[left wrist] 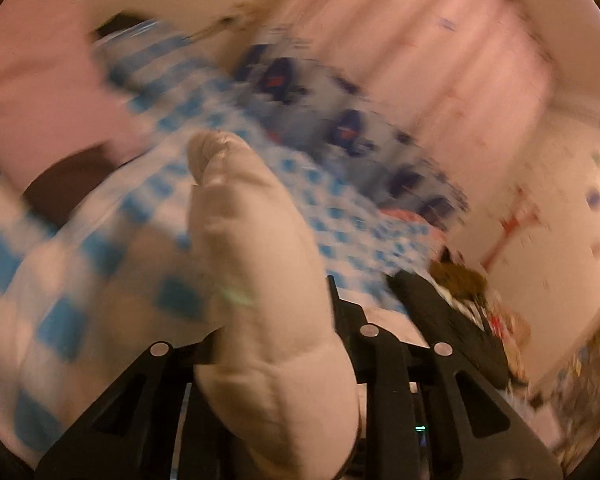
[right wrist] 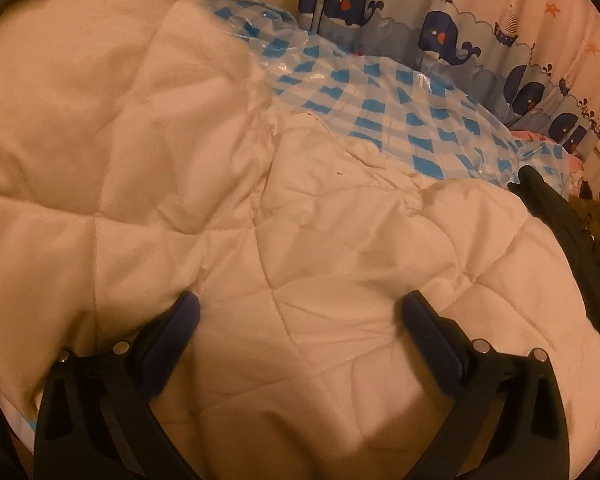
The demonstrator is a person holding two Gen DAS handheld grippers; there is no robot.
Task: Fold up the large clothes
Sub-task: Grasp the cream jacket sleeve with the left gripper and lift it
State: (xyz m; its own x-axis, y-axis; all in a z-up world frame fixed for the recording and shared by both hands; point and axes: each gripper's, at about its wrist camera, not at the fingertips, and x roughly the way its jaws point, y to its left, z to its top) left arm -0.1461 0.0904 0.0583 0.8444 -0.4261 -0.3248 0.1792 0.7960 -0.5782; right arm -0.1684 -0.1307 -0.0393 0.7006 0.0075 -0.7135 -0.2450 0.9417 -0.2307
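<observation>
No legible writing, brand or label in either view. The only print is a whale-and-boat pattern on the curtain (right wrist: 452,36) at the far side of the bed; in the left wrist view it is smeared by blur.

Left gripper (left wrist: 284,320): jaws drawn together on a thick fold of the white quilt (right wrist: 260,220). The fold (left wrist: 256,272) runs up out of the jaws through the middle of the left wrist view and ends in a rounded bunched tip. The jaw tips themselves are hidden by the fabric. The whole view is motion-blurred.

Right gripper (right wrist: 300,312): jaws wide apart, nothing between the pads but the quilt surface below them. The blue finger pads (right wrist: 180,320) sit right at the fabric; whether they touch it cannot be told.

Quilt: white, diamond-stitched, spread rumpled over most of the bed. Beyond it lies a blue-and-white checked sheet under clear plastic film (right wrist: 380,96). A dark garment (right wrist: 552,208) lies at the quilt's right edge.
</observation>
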